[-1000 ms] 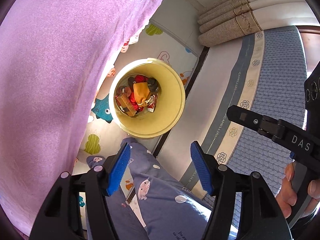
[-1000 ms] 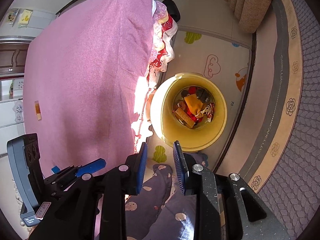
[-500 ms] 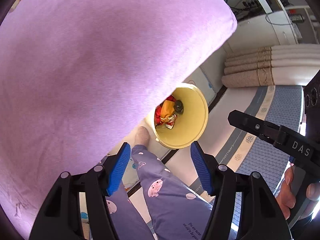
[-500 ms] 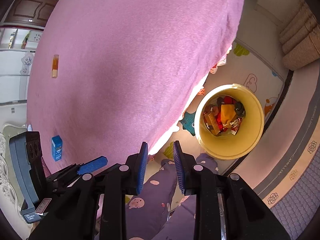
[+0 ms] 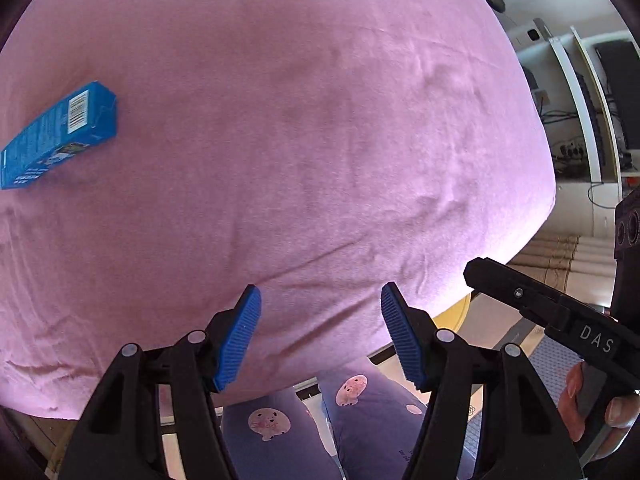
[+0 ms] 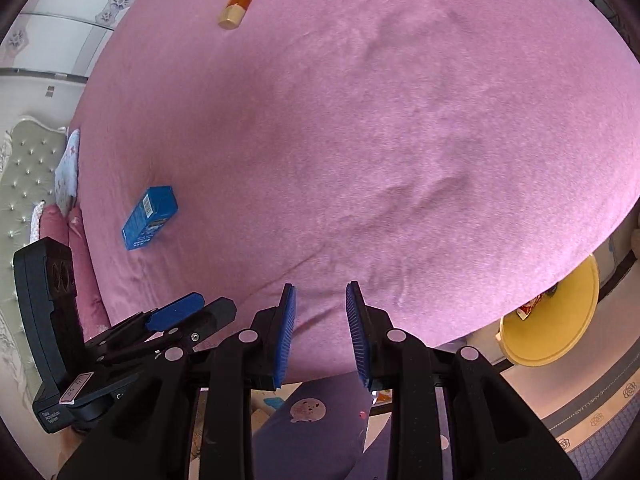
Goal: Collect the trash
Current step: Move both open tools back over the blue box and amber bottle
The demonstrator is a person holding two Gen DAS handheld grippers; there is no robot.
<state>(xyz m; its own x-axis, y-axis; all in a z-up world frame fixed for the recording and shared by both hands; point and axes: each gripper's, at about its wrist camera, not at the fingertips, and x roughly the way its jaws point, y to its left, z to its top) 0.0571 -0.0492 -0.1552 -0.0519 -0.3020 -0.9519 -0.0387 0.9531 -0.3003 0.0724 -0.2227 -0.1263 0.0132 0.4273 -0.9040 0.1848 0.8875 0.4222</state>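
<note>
Left tool (image 5: 320,336) gapes wide and empty over the pink bed (image 5: 300,140); right tool (image 6: 320,336) stands narrowly parted, holding nothing.

Both views look down on a bed (image 6: 360,140). Right wrist view: a box (image 6: 149,212) lies on the bed ahead and left of the jaws; a small bottle (image 6: 239,2) lies on the bed farther ahead, also left. A bin (image 6: 560,320) stands on the floor beside the bed's edge, right of the jaws, with litter inside. Left wrist view: the box (image 5: 56,136) lies far left and ahead of the jaws. The person's legs (image 5: 360,420) are below the jaws, at the bed's near edge.
</note>
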